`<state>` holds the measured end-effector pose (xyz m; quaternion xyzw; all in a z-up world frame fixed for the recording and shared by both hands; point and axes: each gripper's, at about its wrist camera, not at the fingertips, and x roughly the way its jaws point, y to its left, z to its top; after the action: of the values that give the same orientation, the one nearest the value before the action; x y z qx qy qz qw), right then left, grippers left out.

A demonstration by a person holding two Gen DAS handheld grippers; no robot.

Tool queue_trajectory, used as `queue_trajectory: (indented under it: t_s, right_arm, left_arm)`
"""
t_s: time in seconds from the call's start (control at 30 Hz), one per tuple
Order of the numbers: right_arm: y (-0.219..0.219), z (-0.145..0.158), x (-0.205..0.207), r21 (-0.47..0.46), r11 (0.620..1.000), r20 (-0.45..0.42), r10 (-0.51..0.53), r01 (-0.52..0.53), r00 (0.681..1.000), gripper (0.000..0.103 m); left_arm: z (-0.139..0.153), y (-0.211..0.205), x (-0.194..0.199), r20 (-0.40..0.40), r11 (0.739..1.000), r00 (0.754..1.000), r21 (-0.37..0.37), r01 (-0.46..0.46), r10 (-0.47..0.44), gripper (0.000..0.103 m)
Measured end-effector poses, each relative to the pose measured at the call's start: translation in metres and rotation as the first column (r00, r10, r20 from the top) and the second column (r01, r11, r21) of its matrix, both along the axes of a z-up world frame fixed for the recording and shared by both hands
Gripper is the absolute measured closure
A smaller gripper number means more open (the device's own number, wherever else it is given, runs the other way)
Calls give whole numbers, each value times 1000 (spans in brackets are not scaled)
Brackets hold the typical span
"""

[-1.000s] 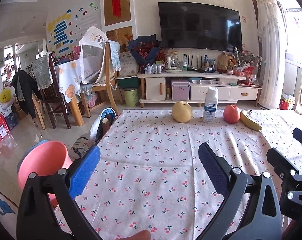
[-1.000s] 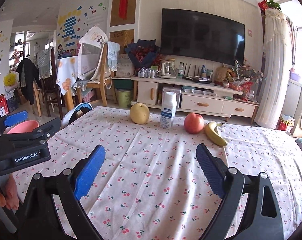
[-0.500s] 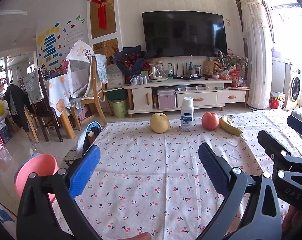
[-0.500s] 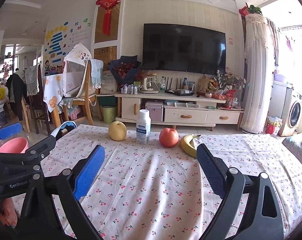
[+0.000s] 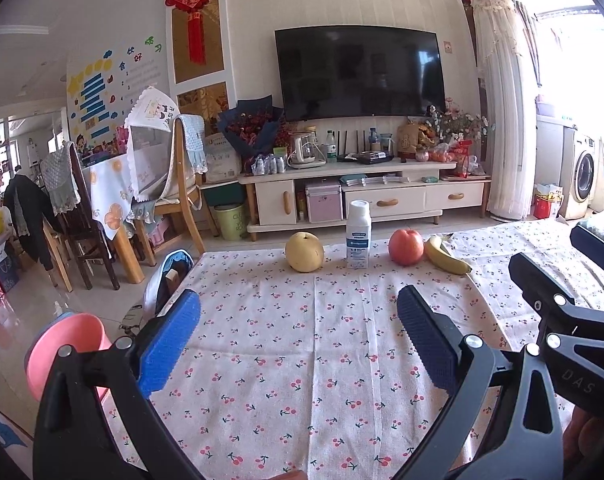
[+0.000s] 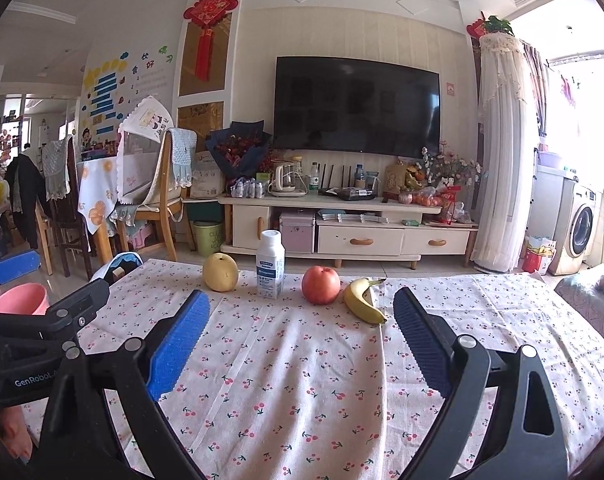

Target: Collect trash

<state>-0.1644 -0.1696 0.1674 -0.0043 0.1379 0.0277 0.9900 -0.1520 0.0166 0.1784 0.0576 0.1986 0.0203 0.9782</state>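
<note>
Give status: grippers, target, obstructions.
Left hand-held gripper open, empty. Right hand-held gripper open, empty. White bottle upright at table's far edge, between pear and apple, untouched. Path clear.

white plastic bottle (image 5: pixel 358 235) with a white cap and a blue-and-white label, standing upright at the far edge of the worktop (image 5: pixel 302 344), between a yellow pear (image 5: pixel 304 252) and a red apple (image 5: pixel 406 247), close to both but touching neither. banana (image 5: pixel 445 255) lying just beyond the apple. pink bin (image 5: pixel 68 354) standing open on the floor off the worktop's left edge, contents not visible.
</note>
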Motion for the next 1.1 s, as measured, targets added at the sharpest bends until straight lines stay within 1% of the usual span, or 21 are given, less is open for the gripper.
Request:
queue_trajectory:
  t_s: [0.5, 0.77, 0.83, 0.97, 1.03, 1.1]
  right_arm:
    - [-2, -1, 1, -2, 1000, -8, -2, 2, 1000, 11]
    - [-1, -14, 15, -2, 1000, -58, 8, -8, 998, 10]
    - [0, -20, 22, -1, 1000, -73, 10, -10, 997, 9]
    - [1, -38, 46, 9, 1000, -156, 26, -24, 987, 8]
    - [3, -51, 61, 0, 1000, -217, 20, -21, 976, 8]
    - [3, -63, 78, -4, 1000, -282, 14, -16, 959, 8]
  left_arm:
    - [-3, -4, 3, -6, 1000, 1000, -5, 2, -2, 4]
    - [-18, -2, 18, -33, 999, 999, -42, 6, -7, 4]
    - [-27, -2, 26, -54, 999, 999, -51, 2, -5, 4]
    - [-52, 0, 51, -137, 998, 990, -64, -19, 11, 4]
    - [-69, -1, 66, -186, 997, 982, -72, -37, 23, 4]
    - [-88, -3, 82, -245, 996, 969, -72, -52, 33, 4]
